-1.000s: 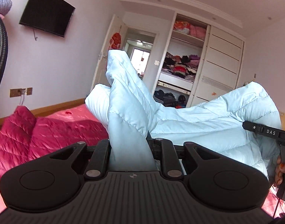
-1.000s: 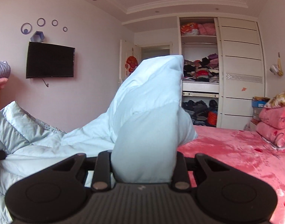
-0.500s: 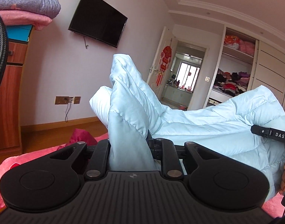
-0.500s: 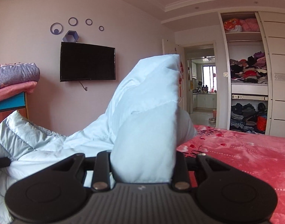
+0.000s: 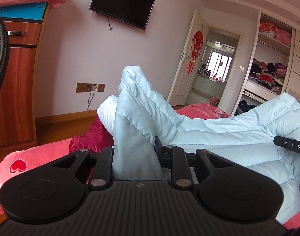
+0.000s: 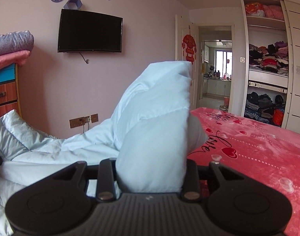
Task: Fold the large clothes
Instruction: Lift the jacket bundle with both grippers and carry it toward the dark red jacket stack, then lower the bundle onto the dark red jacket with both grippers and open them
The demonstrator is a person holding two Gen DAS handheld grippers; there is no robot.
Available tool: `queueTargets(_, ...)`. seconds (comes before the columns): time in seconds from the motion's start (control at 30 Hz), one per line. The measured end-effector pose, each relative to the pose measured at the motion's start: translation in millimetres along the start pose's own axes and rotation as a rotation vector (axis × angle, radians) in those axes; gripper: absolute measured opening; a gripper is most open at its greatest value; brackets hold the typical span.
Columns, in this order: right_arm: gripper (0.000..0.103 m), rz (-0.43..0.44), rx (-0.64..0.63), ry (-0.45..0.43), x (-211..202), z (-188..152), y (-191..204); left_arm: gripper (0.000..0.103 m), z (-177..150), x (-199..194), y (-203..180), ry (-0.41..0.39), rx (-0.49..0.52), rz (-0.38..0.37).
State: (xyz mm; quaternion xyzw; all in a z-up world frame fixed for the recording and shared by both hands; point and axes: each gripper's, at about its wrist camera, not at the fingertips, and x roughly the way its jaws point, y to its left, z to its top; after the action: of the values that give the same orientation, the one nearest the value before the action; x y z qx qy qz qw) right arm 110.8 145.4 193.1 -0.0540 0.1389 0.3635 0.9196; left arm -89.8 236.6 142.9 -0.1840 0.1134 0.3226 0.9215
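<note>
Both grippers swung leftward, pale-blue jacket (image 5: pixel 218 131) stretched lengthwise between them

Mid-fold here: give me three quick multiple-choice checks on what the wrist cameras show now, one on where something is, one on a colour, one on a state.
1. Where is the TV?
A. On the wall left of the doorway
B. Inside the wardrobe
C. On the bed

2. What colour is the jacket in the grippers?
A. Dark red
B. Light blue
C. Black

3. What is between the fingers of the left gripper and the right gripper?
A. Nothing in either
B. Jacket only in the left
C. Jacket fabric in both

Answers:
1 A: it hangs on the wall, with the doorway to its right.
2 B: the quilted fabric is pale blue against the pink bedspread.
3 C: each view shows a bunch of fabric rising between the fingers, though both sets of jaws are opening.
</note>
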Motion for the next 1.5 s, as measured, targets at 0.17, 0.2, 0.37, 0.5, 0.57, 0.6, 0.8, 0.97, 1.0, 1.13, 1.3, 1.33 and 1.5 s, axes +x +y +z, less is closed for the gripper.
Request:
queueTargets(0.17,0.041,-0.032,0.009,0.072,21.7,-14.5,-0.5,0.035,6.2,15.7,-4.9,0.002,0.012,0.025)
queueTargets(0.2,0.045,-0.040,0.018,0.085,23.5,-18.0,-1.7,0.038,6.6,17.0,-5.7,0.002,0.014,0.029)
queueTargets(0.37,0.072,-0.079,0.055,0.156,33.7,-29.5,-7.6,0.053,5.4,18.4,6.2,0.014,0.022,0.047)
queueTargets(0.5,0.098,-0.140,0.056,0.168,32.1,-26.2,-9.8,0.061,2.8,8.3,16.6,0.022,-0.014,0.056)
queueTargets(0.57,0.101,-0.167,0.069,0.154,26.2,-23.1,-13.6,0.062,4.2,-0.8,21.0,0.014,-0.017,0.066)
queueTargets(0.6,0.101,-0.173,0.080,0.147,22.1,-21.9,-17.0,0.064,6.3,-6.3,21.1,0.006,-0.011,0.075)
queueTargets(0.8,0.102,-0.208,0.123,0.113,-12.8,-15.1,-34.3,0.070,13.8,-45.9,19.8,-0.037,0.039,0.133)
queueTargets(0.97,0.102,-0.238,0.102,0.109,-54.2,-26.9,-38.9,0.080,14.2,-87.0,11.3,-0.027,0.068,0.127)
queueTargets(1.0,0.102,-0.238,0.111,0.110,-63.0,-30.5,-40.5,0.083,12.7,-95.2,8.8,-0.019,0.075,0.122)
queueTargets(1.13,0.102,-0.228,0.149,0.134,-101.7,-50.1,-40.6,0.093,-5.7,-133.0,-5.2,0.018,0.110,0.104)
queueTargets(1.3,0.102,-0.195,0.149,0.145,-156.9,-68.8,-24.3,0.098,-26.8,-181.7,-27.3,0.062,0.137,0.044)
queueTargets(1.33,0.102,-0.191,0.147,0.142,-167.2,-70.9,-21.2,0.100,-29.7,-191.3,-31.8,0.069,0.143,0.035)
queueTargets(1.5,0.102,-0.155,0.167,0.134,-224.4,-79.9,-1.3,0.101,-42.7,-231.8,-51.8,0.102,0.190,-0.014)
